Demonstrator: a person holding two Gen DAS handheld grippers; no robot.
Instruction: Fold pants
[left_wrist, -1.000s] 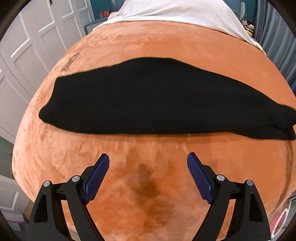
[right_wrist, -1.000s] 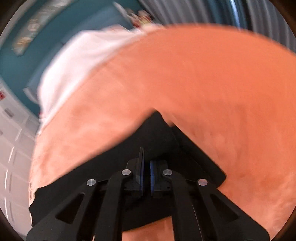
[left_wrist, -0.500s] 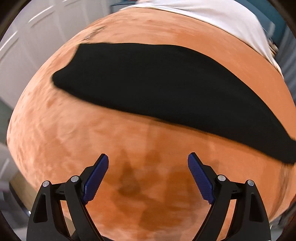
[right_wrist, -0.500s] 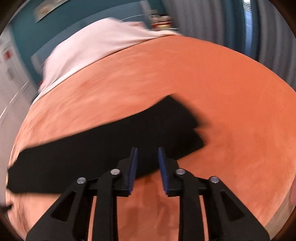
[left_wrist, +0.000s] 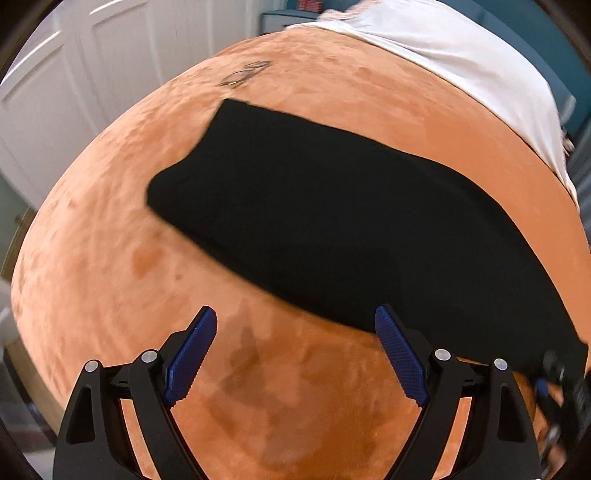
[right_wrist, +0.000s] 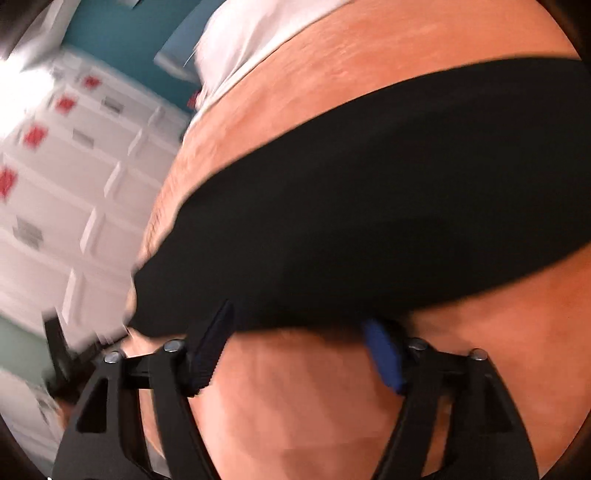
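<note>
The black pants (left_wrist: 332, 221) lie folded lengthwise as one long strip on the orange bedspread (left_wrist: 110, 258). In the left wrist view the strip runs from upper left to lower right. My left gripper (left_wrist: 295, 354) is open and empty, just short of the strip's near edge; its right fingertip (left_wrist: 391, 332) reaches that edge. In the right wrist view, which is blurred, the pants (right_wrist: 388, 221) fill the middle. My right gripper (right_wrist: 295, 343) is open and empty, with its fingertips at the near edge of the pants.
A white sheet (left_wrist: 461, 62) covers the far end of the bed. A pair of glasses (left_wrist: 245, 72) lies on the bedspread beyond the pants. White cupboard doors (left_wrist: 74, 92) stand to the left. The other gripper (left_wrist: 557, 391) shows at lower right.
My right gripper has let go of the pants' end and opened wide, then swung along the strip. My left gripper stayed open and moved closer to the pants, turning left.
</note>
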